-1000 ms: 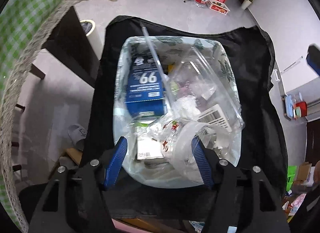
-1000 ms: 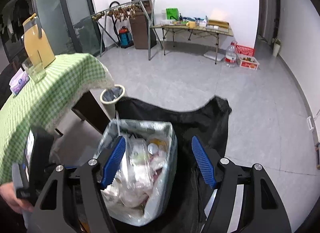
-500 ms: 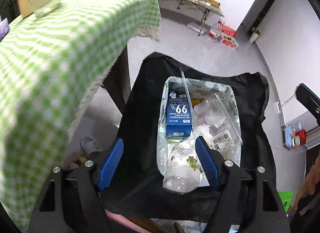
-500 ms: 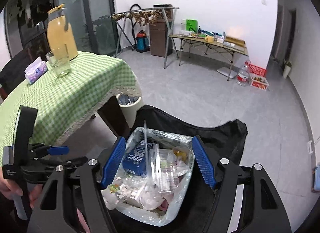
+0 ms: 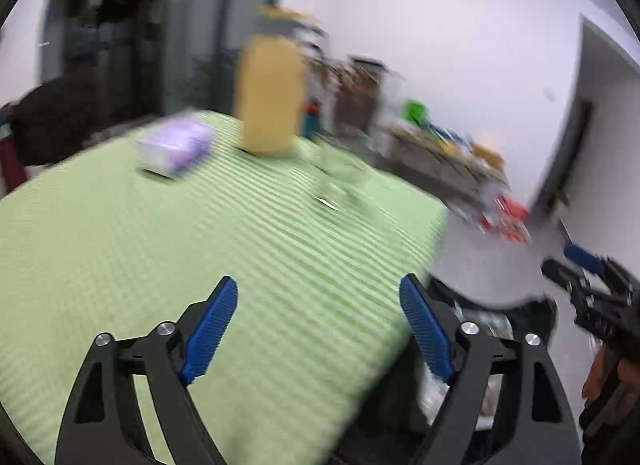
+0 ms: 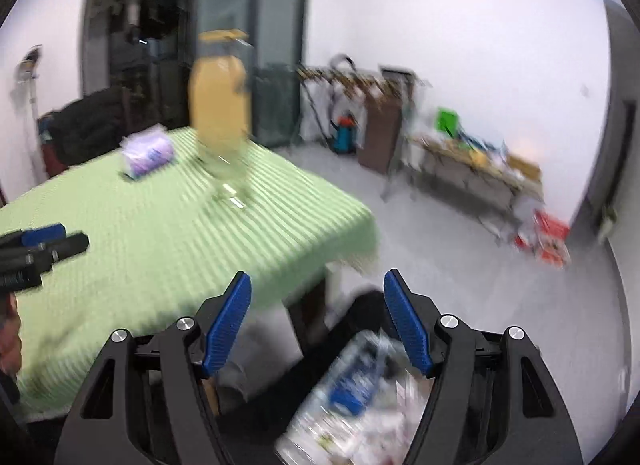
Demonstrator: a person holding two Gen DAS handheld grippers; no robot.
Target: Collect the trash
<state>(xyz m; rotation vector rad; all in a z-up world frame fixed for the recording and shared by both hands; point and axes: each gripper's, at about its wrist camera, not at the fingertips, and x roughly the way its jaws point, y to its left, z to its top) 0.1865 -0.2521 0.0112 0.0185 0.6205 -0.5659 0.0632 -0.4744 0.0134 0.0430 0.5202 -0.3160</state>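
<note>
A table covered by a green checked cloth (image 5: 248, 265) fills the left of both views. At its far side, from left to right, a purple tissue pack (image 5: 174, 147), a tall yellow jug (image 5: 270, 93) and a clear glass (image 5: 336, 181) are seen, all blurred. The near part of the cloth is left bare. The left gripper (image 5: 318, 325) is held above that bare cloth; its jaws have just been opening and now stand wide apart, with nothing between them. The table's right edge (image 6: 360, 241) drops to open grey floor (image 6: 460, 265), which runs to a cluttered folding table (image 6: 476, 169) by the far wall. The right gripper (image 6: 318, 323) is held past that edge, its jaws likewise just opened wider and empty. Below it, low on the right, the trash bag (image 6: 360, 405) is seen in a black holder (image 6: 360, 309), stuffed with a blue carton and clear plastic, much blurred.
</note>
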